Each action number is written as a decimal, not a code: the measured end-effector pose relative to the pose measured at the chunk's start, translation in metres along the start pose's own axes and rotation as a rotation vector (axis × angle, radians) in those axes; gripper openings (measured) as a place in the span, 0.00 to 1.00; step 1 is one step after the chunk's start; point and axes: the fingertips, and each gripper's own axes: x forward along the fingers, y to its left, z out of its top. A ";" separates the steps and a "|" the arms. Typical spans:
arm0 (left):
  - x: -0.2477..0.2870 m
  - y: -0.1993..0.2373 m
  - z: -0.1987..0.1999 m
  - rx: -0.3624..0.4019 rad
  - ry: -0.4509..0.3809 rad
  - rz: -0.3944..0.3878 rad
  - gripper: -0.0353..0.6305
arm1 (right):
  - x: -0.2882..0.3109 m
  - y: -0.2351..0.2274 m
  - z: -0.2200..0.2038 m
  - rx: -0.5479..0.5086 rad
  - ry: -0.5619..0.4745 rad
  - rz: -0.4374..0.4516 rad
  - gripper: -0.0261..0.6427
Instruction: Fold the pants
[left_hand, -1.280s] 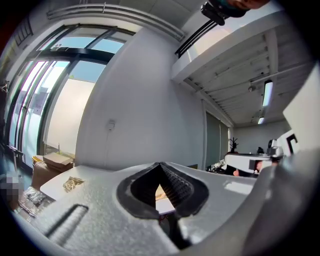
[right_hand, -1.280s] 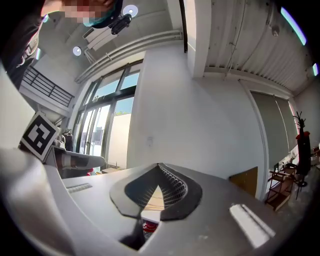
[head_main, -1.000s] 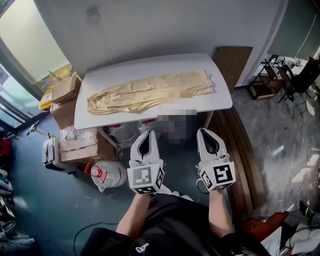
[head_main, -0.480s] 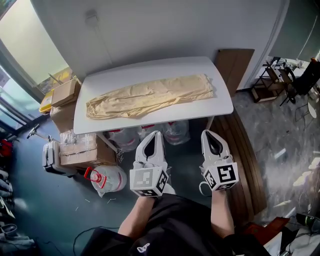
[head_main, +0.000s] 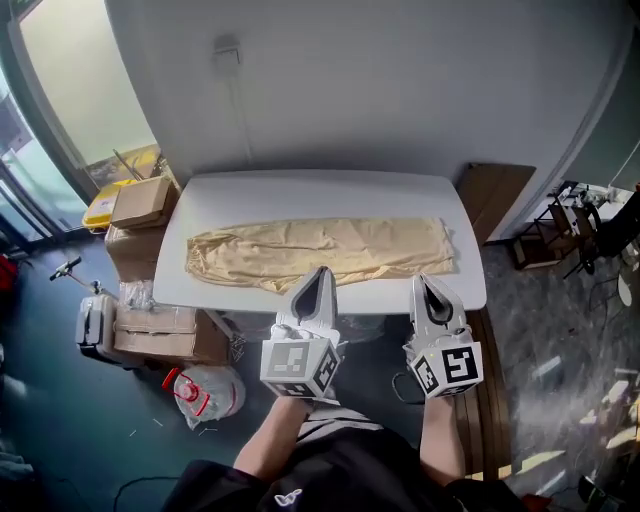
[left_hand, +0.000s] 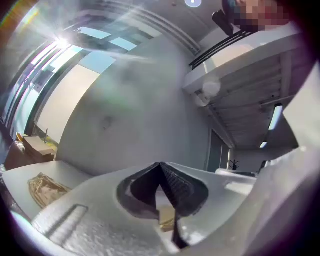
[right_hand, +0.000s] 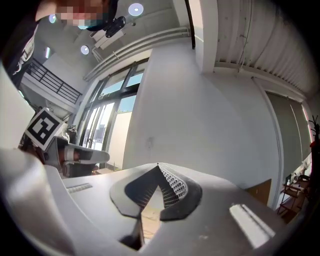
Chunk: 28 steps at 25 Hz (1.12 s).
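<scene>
Tan pants (head_main: 320, 250) lie flat and lengthwise on a white table (head_main: 320, 195), waistband toward the right. My left gripper (head_main: 322, 272) is shut and empty, its tip over the pants' near edge at the middle. My right gripper (head_main: 424, 280) is also shut and empty, its tip at the table's near edge by the pants' right part. In the left gripper view the shut jaws meet at a point (left_hand: 160, 165) and a bunched end of the pants (left_hand: 44, 189) shows far left. In the right gripper view the right gripper (right_hand: 159, 166) is likewise closed, facing the wall.
Cardboard boxes (head_main: 145, 200) (head_main: 155, 330) stand left of the table, with a clear plastic bag (head_main: 205, 392) on the floor below. A brown board (head_main: 500, 195) leans on the wall at the right. Dark furniture (head_main: 565, 235) stands further right. A grey wall backs the table.
Both grippers have come forward and slightly up, from well short of the table to its near edge. The table and pants now appear closer and more centred.
</scene>
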 end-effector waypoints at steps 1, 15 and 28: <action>0.010 0.014 0.005 -0.002 -0.004 0.016 0.06 | 0.017 0.000 0.013 -0.010 -0.028 0.003 0.05; 0.101 0.124 -0.017 0.021 0.071 0.064 0.06 | 0.171 0.005 -0.039 0.001 0.081 0.077 0.04; 0.167 0.075 -0.069 0.077 0.225 -0.045 0.06 | 0.171 -0.068 -0.063 0.099 0.097 -0.013 0.04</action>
